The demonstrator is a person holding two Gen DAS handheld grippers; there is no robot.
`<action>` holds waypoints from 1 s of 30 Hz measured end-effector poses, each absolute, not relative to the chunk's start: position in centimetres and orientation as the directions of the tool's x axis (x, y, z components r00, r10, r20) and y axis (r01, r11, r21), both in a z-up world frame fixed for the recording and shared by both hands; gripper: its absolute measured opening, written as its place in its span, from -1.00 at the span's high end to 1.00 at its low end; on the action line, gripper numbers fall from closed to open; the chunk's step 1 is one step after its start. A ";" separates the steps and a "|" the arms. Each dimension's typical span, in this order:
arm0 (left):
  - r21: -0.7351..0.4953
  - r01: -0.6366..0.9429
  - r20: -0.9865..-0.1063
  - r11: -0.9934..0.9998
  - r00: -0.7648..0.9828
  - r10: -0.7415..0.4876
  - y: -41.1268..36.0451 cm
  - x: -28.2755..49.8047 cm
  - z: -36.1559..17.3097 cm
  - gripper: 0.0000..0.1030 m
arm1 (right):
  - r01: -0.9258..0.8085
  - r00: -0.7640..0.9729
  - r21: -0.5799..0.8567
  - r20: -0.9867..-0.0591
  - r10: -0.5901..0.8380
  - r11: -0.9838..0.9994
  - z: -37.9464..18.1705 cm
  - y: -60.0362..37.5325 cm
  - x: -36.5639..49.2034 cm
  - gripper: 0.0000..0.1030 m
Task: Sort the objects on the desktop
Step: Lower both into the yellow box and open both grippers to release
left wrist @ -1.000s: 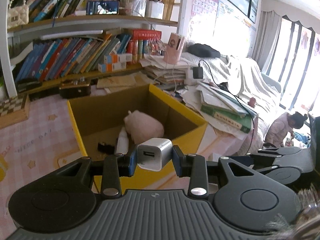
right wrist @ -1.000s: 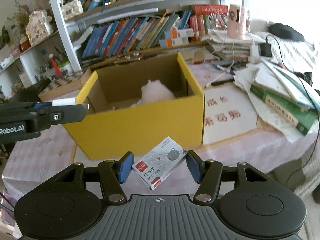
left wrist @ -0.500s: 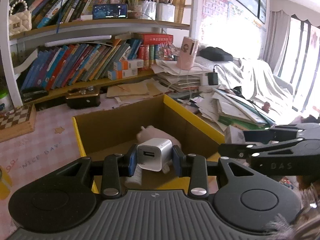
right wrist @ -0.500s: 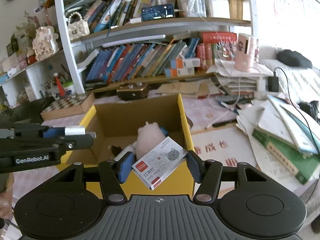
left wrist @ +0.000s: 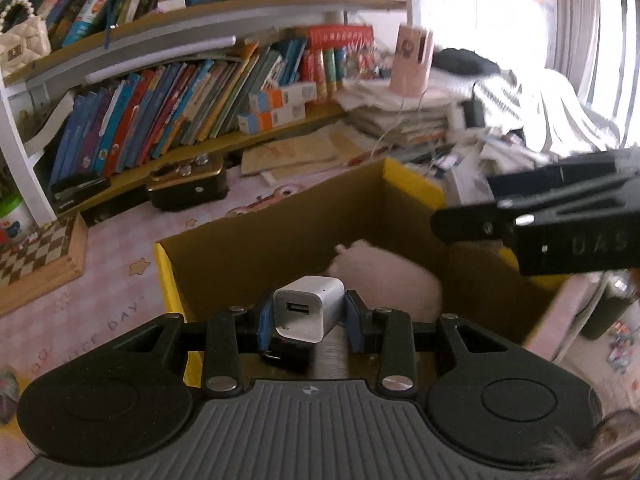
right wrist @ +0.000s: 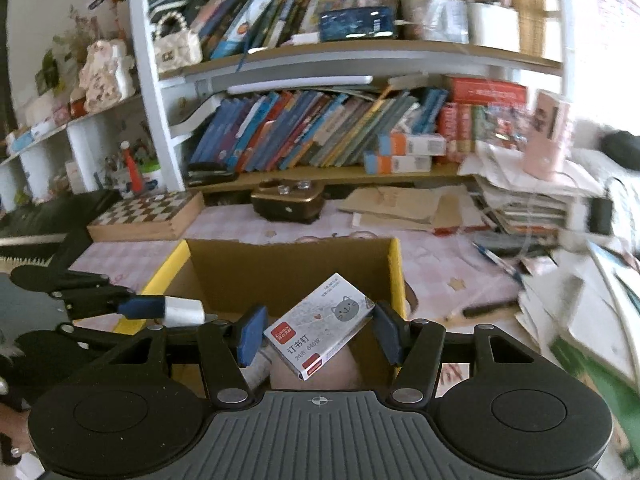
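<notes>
My left gripper (left wrist: 309, 322) is shut on a white USB charger cube (left wrist: 308, 313), held over the open yellow cardboard box (left wrist: 412, 184). In the box lies a pink plush toy (left wrist: 392, 280) and small dark items under the charger. My right gripper (right wrist: 318, 330) is shut on a small staples box (right wrist: 320, 324) with a cat picture, held tilted over the same yellow box (right wrist: 394, 264). The left gripper with the charger (right wrist: 182, 311) shows at the left of the right wrist view. The right gripper's side (left wrist: 560, 224) shows at the right of the left wrist view.
A bookshelf (right wrist: 320, 136) full of books stands behind the desk. A chessboard box (right wrist: 148, 216) and a dark brown case (right wrist: 286, 200) sit behind the yellow box. Stacks of papers and books (right wrist: 520, 200) and a pink cup (right wrist: 550, 136) crowd the right side.
Both grippers have moved forward and over the yellow box, still holding the charger and the staples box. The right gripper has come closer to the left one.
</notes>
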State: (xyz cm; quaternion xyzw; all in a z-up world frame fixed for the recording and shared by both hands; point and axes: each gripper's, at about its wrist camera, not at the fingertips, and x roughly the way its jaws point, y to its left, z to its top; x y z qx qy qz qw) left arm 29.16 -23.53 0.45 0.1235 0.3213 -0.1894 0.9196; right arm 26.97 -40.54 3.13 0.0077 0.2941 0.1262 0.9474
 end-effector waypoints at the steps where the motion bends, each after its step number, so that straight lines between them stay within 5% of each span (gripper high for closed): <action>1: 0.116 0.428 -0.648 0.896 0.716 -0.259 -23.7 29.7 0.2 0.35 | -0.254 0.789 0.078 -0.560 0.254 0.964 3.1 -40.3 27.7 -0.13; 13: 0.132 0.425 -0.728 0.895 0.654 -0.203 -23.9 32.4 -1.9 0.35 | -0.522 0.621 -0.018 -0.693 0.366 0.853 0.9 -35.7 36.3 -0.13; 28: 0.148 0.431 -0.749 0.890 0.636 -0.183 -24.4 32.6 -2.0 0.33 | -0.658 0.409 0.013 -0.833 0.372 0.753 -3.7 -31.0 40.5 -0.14; 30: 0.136 0.435 -0.742 0.890 0.640 -0.200 -24.4 32.5 -1.8 0.22 | -0.651 0.396 0.045 -0.832 0.389 0.758 -3.7 -31.3 40.9 -0.14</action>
